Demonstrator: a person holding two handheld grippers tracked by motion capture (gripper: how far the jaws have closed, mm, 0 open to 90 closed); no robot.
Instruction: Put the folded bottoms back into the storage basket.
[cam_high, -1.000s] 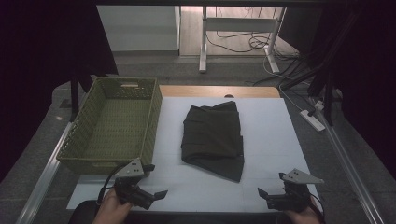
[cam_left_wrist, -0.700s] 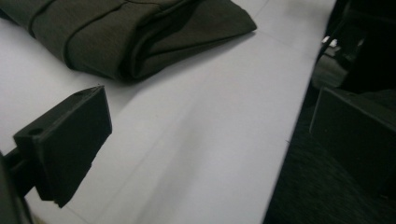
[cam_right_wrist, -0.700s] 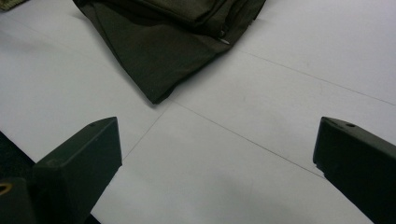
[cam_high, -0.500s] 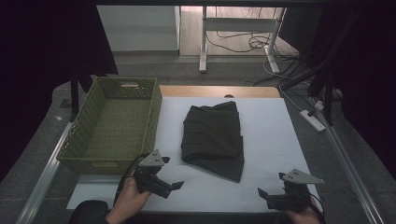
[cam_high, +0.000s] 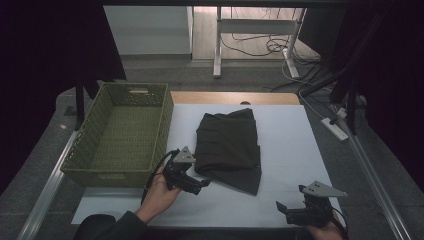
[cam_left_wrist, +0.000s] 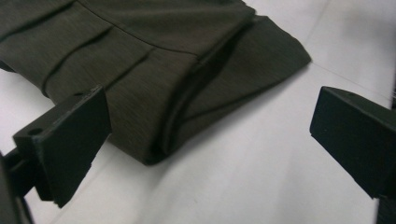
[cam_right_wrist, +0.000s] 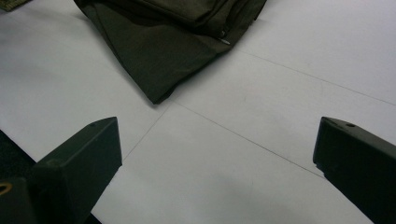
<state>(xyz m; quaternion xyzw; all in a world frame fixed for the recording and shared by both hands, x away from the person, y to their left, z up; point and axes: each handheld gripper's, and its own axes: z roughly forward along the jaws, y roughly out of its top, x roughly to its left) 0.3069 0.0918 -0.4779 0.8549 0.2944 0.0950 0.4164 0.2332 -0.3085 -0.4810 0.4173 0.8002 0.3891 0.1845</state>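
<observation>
Left gripper (cam_high: 200, 184) spread wide, folded dark garment (cam_high: 228, 148) lay just ahead of its jaws, touching neither, right gripper (cam_high: 284, 209) also spread, garment well apart ahead, green basket (cam_high: 120, 132) beside left gripper

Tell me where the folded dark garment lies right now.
High view: the folded dark garment lies mid-table on the white sheet, right of the green basket.

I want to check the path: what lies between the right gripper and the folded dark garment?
Bare white table cover; the right gripper view shows it between the right gripper and the folded dark garment.
</observation>
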